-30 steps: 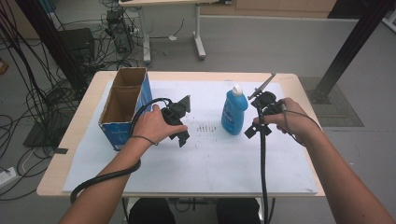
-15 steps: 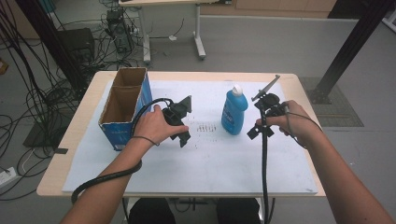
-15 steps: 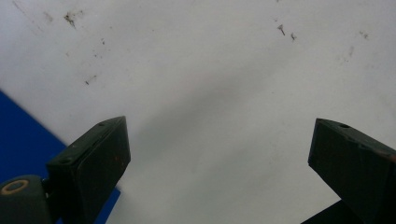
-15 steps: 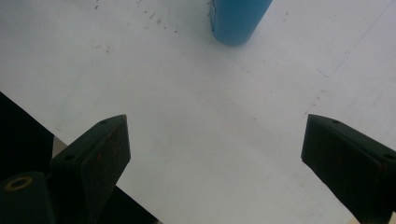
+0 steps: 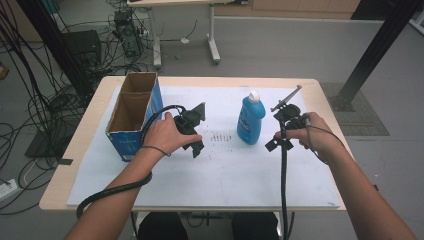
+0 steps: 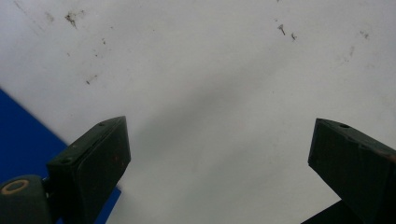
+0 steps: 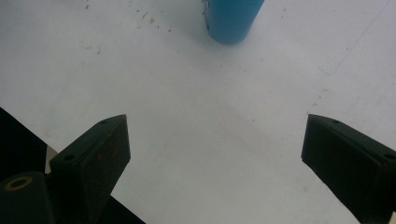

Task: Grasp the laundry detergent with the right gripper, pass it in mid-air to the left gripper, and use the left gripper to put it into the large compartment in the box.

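Note:
A blue bottle [image 5: 250, 119] with a white cap stands upright on the white sheet near the table's middle. My right gripper [image 5: 280, 122] is just to its right, open and holding nothing. In the right gripper view its jaws [image 7: 215, 140] stand wide apart above the sheet, with the bottle's base [image 7: 232, 18] ahead at the top. My left gripper [image 5: 198, 130] is open too, left of the bottle and right of a cardboard box [image 5: 131, 114]. In the left gripper view it [image 6: 219, 140] is wide apart over bare sheet, beside the box's blue wall [image 6: 23, 140].
The open-topped box with blue sides stands at the table's left. The white sheet [image 5: 225, 175] covers most of the wooden table [image 5: 55, 195]. Cables trail from both grippers toward the front edge. Beyond the table are floor cables and a black post.
My right gripper has drifted slightly to the right, away from the bottle. The left gripper, bottle and box have not moved.

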`<state>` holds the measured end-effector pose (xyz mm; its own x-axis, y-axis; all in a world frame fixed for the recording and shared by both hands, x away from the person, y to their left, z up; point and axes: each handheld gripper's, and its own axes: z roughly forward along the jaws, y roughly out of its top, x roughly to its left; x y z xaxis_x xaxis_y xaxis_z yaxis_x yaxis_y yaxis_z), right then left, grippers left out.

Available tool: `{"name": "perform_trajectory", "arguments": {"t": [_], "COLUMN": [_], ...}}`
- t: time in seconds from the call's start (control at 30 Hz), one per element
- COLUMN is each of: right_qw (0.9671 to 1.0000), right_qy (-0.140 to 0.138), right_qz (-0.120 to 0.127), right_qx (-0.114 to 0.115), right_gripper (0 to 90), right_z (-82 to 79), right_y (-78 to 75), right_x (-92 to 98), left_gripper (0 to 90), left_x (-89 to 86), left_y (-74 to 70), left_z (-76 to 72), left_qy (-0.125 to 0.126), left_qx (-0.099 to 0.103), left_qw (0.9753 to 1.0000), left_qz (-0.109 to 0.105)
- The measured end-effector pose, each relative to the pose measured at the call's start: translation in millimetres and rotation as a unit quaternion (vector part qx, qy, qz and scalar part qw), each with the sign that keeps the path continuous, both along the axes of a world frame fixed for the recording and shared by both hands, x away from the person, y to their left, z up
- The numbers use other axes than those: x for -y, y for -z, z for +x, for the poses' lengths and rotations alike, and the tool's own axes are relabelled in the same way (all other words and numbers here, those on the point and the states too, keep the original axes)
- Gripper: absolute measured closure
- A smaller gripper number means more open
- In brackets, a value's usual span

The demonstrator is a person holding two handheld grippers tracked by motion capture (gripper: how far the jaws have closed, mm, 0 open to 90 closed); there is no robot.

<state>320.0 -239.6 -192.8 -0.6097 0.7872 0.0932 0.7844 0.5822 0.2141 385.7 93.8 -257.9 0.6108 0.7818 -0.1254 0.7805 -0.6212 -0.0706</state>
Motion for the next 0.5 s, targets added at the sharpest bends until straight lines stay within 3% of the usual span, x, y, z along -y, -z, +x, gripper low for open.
{"name": "perform_trajectory", "arguments": {"t": [0.5], "right_qw": [0.9997], "right_qy": [0.014], "right_qz": [0.016], "right_qx": [0.013], "right_gripper": [7.6], "right_z": [-8.4], "right_y": [15.6], "right_x": [5.3], "left_gripper": [6.2], "left_x": [0.8], "left_y": [-0.5], "left_z": [-0.1], "left_qy": [0.001], "left_qx": [0.001], "left_qw": [1.0], "left_qz": [-0.001]}}
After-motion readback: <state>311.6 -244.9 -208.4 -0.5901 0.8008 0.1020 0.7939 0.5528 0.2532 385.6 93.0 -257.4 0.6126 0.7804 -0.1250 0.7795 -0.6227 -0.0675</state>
